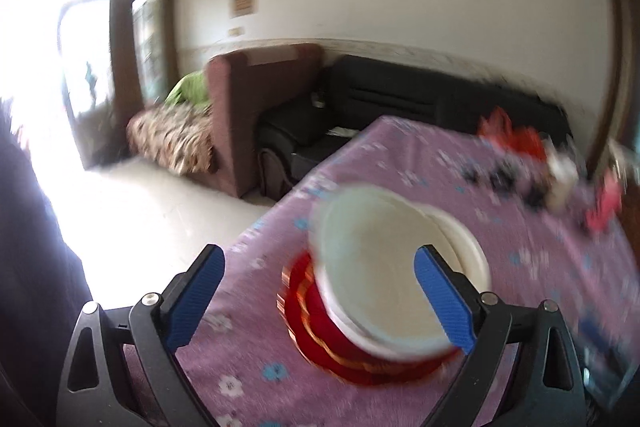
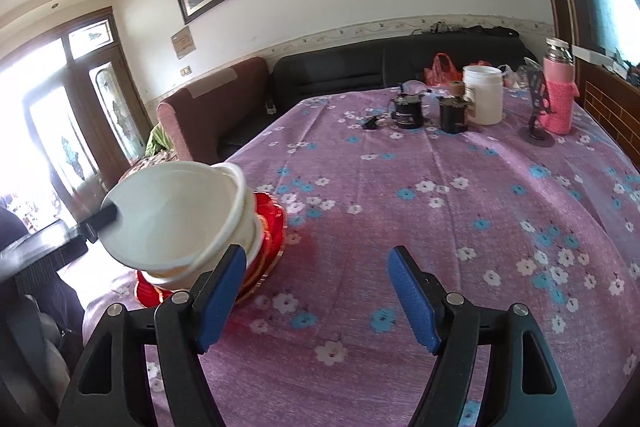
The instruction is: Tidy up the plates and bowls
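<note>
Bowls (image 2: 176,223) sat nested in a white stack on the red plates (image 2: 272,227), close to the table's (image 2: 400,227) left edge as the right wrist view showed it, with the top bowl tipped noticeably toward that edge. In the left wrist view, which was blurred, the same stack (image 1: 396,267) lay just ahead of the left gripper (image 1: 320,295), whose blue pads were spread wide; the right-hand pad overlapped the white rim in the picture, but I could not tell whether it touched. A dark fingertip also crossed the far rim of the top bowl in the right wrist view, so contact there was possible, yet nothing was clamped between the pads. The right gripper (image 2: 316,295) stood released too, over bare cloth just beside the stack, holding nothing.

Judging by the glossy white walls, the bowls were probably ceramic or hard plastic: stiff, smooth, likely slippery on each other, and breakable if ceramic. A tilted top bowl could slide off, and the table edge was near. The rim looked the best place to grip, one pad inside and one outside the wall, lifting straight up. The plates seemed thin and flat, hard to pinch from above; an edge grip from the side, where the scalloped gold rim overhung the cloth, would suit them better.
</note>
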Demonstrator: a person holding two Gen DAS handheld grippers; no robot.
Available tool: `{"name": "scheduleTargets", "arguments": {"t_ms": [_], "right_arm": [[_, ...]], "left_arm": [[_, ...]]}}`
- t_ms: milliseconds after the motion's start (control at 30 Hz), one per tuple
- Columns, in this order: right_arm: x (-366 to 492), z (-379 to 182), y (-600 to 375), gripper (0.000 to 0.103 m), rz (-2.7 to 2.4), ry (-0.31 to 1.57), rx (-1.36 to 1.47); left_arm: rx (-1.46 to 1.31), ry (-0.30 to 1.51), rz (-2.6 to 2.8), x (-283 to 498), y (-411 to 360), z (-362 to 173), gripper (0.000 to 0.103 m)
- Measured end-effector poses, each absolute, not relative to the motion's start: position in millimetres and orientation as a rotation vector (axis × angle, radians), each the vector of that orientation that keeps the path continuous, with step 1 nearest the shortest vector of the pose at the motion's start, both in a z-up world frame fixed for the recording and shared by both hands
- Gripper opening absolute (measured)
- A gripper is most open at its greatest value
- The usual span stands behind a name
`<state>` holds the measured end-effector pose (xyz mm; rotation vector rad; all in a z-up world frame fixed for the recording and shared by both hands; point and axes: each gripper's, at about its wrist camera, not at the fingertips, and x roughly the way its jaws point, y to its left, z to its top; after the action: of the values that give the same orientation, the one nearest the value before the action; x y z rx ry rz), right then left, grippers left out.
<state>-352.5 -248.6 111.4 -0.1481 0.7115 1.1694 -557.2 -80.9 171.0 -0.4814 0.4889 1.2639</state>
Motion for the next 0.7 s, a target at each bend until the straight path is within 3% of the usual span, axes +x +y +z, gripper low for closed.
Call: {"name": "scheduleTargets", "arguments": {"t_ms": [100,267,700], "right_arm": [[-340.6,107.9,-256.1,0.078,1.147,0.732,-0.118],[-331.3,102.4,-258.8,0.078,1.136,0.760,-0.106],[-336.3,98.6,-252.3,0.078,1.148,0.771,-0.124]], "left_arm": [[-0.512,0.461,1.370,-574.5,-56.1,174.3,0.096],[-0.493,0.607,1.445,-563.9,-25.0,152.3,0.096],[-0.403,0.720,1.454,-542.3,-16.3,133.9,0.096]]}}
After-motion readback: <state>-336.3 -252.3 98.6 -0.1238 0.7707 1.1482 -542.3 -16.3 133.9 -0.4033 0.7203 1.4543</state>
